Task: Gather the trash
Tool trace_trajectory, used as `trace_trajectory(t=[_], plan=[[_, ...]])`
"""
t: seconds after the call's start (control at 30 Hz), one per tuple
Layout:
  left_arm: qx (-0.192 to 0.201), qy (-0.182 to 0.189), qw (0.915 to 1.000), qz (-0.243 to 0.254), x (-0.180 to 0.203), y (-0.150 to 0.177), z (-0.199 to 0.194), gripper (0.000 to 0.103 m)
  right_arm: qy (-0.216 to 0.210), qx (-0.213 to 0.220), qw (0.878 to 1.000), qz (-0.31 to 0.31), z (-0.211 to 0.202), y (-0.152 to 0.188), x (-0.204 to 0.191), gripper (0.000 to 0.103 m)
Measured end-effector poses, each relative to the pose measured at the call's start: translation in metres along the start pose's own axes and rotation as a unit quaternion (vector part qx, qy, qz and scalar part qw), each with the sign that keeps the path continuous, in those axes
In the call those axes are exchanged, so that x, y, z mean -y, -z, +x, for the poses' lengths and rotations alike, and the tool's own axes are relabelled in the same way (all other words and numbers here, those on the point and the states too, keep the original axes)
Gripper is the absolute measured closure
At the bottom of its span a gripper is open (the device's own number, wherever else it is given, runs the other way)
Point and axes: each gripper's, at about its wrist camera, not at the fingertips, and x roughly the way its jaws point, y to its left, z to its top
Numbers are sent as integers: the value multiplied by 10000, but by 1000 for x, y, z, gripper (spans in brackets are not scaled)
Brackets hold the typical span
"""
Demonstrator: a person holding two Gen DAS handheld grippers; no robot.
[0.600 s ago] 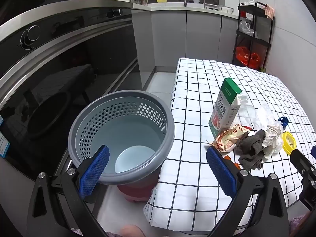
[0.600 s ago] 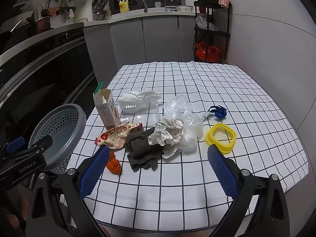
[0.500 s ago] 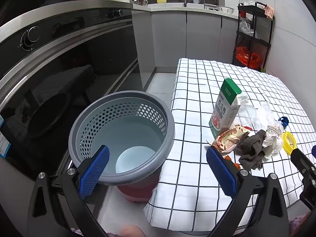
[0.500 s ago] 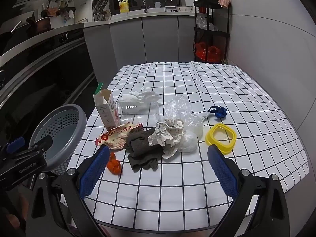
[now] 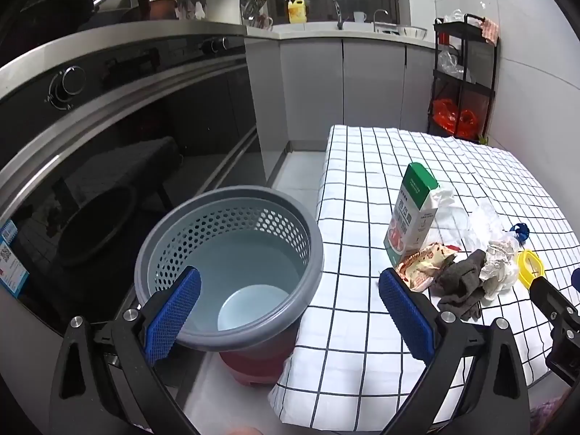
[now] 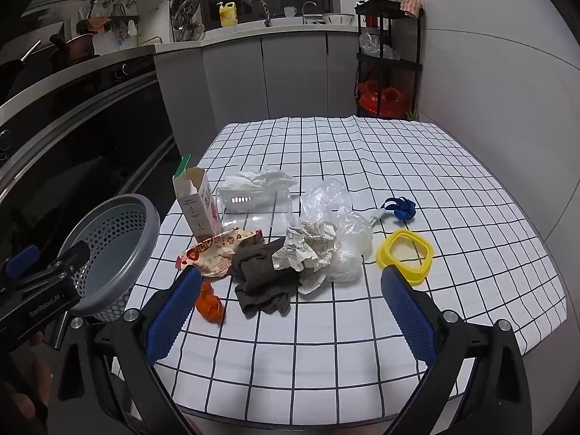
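Hanging above the gray bin (image 5: 232,264), the left gripper (image 5: 288,308) has its jaws wide apart and empty; the bin stands just beside the table (image 5: 348,326).

From the right wrist, the right gripper (image 6: 290,311) gapes empty over the trash: carton (image 6: 197,204), wrapper (image 6: 217,253), rag (image 6: 262,275), crumpled paper (image 6: 308,250), yellow ring (image 6: 406,255).

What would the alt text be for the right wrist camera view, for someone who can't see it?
The open right gripper hovers empty over a checked tablecloth strewn with trash: an opened carton, snack wrapper, dark rag, crumpled paper, clear plastic bags, a yellow ring. A gray perforated basket stands off the table's left edge.
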Motion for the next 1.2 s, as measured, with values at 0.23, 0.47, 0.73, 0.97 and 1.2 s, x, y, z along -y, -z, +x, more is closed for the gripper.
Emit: trace_trajectory(t=[0.23, 0.47, 0.73, 0.97, 1.2], plan=[[96, -10, 9999, -27, -3, 0, -4, 6, -29, 48, 10000, 0, -2, 0, 0, 8], [151, -51, 9999, -12, -2, 1, -6, 6, -19, 102, 9999, -57, -3, 0, -2, 8], [153, -70, 9999, -1, -3, 1, -5, 6, 15, 109, 9999, -30, -3, 1, -1, 8], [154, -85, 9998, 6, -1, 1, -6, 6, 21, 134, 9999, -41, -4, 1, -2, 8], [147, -79, 9999, 4, -2, 1, -6, 6, 25, 124, 9999, -42, -3, 0, -1, 8]])
